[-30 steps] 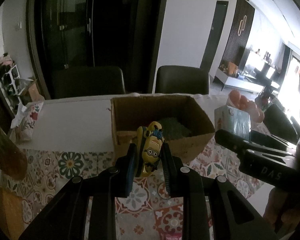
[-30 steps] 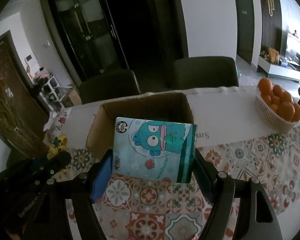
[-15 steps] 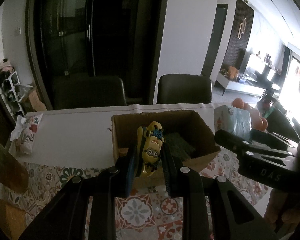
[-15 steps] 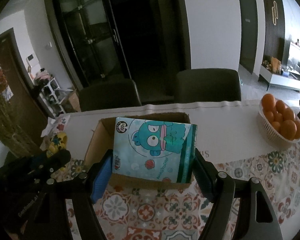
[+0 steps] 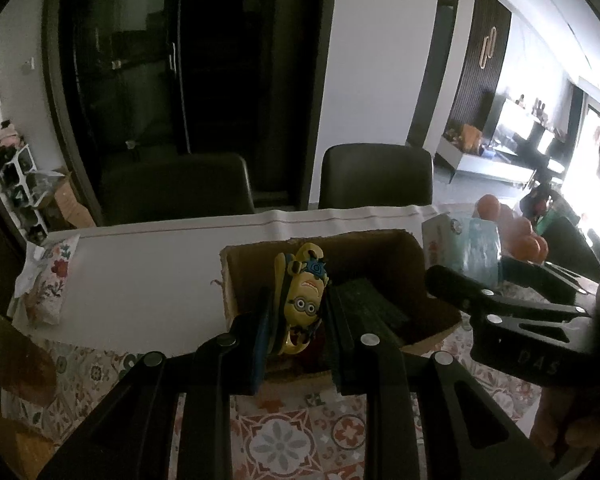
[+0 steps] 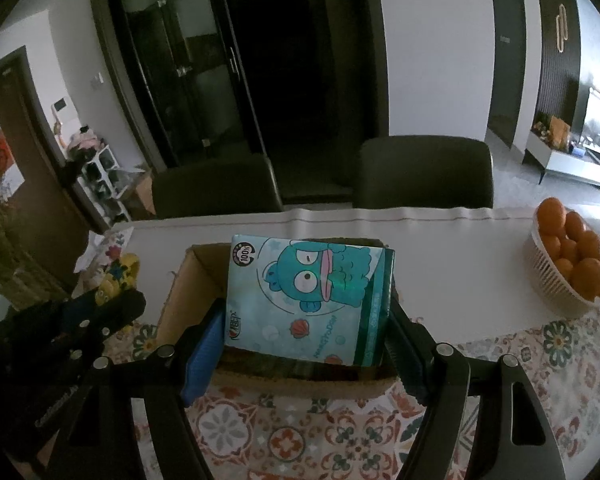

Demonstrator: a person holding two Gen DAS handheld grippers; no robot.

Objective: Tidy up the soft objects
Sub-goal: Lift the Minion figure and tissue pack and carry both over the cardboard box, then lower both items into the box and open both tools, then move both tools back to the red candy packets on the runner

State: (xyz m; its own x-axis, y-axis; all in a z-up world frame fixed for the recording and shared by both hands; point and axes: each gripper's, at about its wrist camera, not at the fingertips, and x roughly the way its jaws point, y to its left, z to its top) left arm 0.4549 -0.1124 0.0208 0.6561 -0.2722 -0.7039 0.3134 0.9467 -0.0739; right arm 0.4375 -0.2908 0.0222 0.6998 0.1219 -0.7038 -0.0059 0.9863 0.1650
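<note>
A yellow minion soft toy hangs upside down in my left gripper, which is shut on it above the near left part of an open cardboard box. A dark green item lies inside that box. My right gripper is shut on a teal tissue pack printed with a cartoon fish, held over the same box. In the right wrist view the left gripper and the toy show at the left. The tissue pack and the right gripper show at the right of the left wrist view.
The table has a patterned tile cloth near me and a white runner beyond. A white basket of oranges stands at the right. A floral packet lies at the left. Two dark chairs stand behind the table.
Both grippers have moved forward over the box with their loads. The box now lies beneath the toy and the tissue pack instead of beyond them.
</note>
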